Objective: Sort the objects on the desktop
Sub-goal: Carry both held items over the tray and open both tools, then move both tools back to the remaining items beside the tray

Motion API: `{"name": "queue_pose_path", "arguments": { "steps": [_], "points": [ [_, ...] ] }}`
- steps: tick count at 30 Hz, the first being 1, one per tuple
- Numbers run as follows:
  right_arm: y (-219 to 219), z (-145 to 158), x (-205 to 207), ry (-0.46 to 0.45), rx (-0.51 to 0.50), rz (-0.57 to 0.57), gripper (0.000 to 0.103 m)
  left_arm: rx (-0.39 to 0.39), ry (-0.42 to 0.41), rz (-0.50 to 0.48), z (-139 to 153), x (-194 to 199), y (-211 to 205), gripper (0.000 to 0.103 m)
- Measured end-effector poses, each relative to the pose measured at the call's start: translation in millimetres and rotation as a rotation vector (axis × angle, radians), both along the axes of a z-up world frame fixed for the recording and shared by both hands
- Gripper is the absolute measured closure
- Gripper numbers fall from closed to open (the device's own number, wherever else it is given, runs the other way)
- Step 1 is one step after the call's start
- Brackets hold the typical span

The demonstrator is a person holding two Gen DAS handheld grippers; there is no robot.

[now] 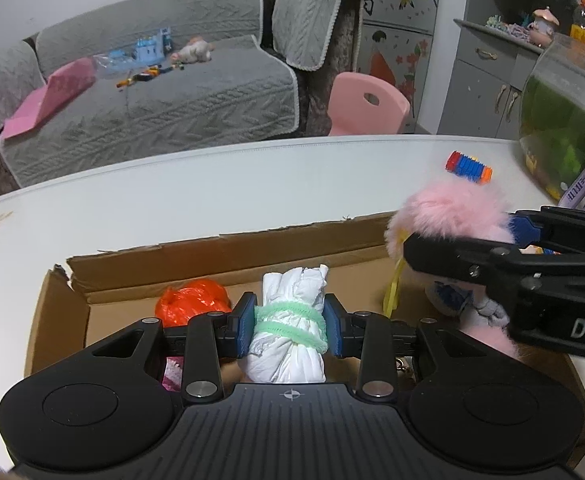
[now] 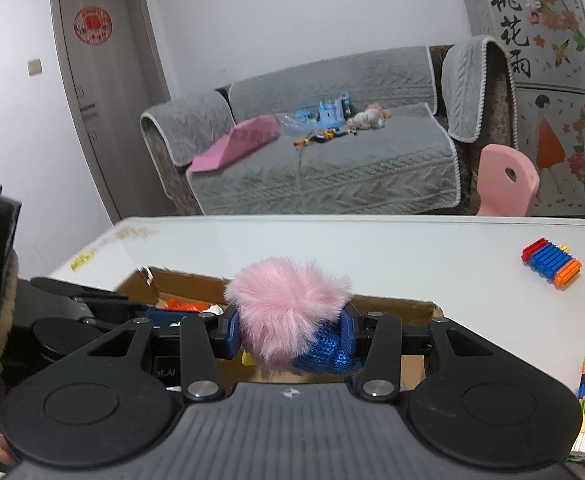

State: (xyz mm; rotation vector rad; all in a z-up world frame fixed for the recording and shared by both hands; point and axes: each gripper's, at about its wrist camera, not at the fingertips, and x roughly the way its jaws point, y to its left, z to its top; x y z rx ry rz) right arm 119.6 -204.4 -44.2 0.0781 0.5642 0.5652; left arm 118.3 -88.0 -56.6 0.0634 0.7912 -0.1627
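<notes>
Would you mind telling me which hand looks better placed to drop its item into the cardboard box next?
Left, probably. The left gripper holds the white bundle over the cardboard box; the right gripper holds its pink fluffy toy near the rim.

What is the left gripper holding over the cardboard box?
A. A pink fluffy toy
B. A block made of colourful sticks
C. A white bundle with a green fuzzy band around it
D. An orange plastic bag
C. The left gripper has its blue pads pressed on both sides of the white bundle wrapped in a green band, above the cardboard box; the pink fluffy toy is in the right gripper instead.
</notes>
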Motion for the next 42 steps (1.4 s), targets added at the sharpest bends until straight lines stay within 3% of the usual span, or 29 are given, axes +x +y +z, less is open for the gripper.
{"name": "queue_pose_path", "arguments": {
  "steps": [14, 17, 18, 19, 26, 33, 40, 42],
  "points": [
    [10, 0, 4, -0.005, -0.067, -0.014, 0.059, 0.089, 0.015, -0.020, -9, -2, -13, 0.056],
    [10, 0, 4, -0.008, -0.072, -0.023, 0.054, 0.087, 0.018, -0.026, -9, -2, -14, 0.034],
    [10, 0, 4, -0.010, -0.074, -0.022, 0.053, 0.081, 0.020, -0.029, -8, -3, -13, 0.020],
    [10, 1, 4, -0.015, -0.075, -0.026, 0.051, 0.073, 0.023, -0.032, -8, -3, -13, 0.016],
    [-1, 12, -6, -0.058, -0.066, -0.040, 0.046, 0.087, -0.005, -0.045, 1, -16, -13, 0.016],
    [-25, 29, -53, -0.180, -0.081, 0.010, 0.030, 0.100, -0.129, -0.056, 38, -71, 6, 0.013],
    [-36, 35, -104, -0.234, -0.058, 0.141, 0.010, 0.068, -0.152, -0.089, 44, -149, 42, 0.008],
    [-39, 32, -121, -0.241, -0.054, 0.176, 0.010, 0.043, -0.166, -0.102, 43, -171, 54, 0.005]
  ]
}}
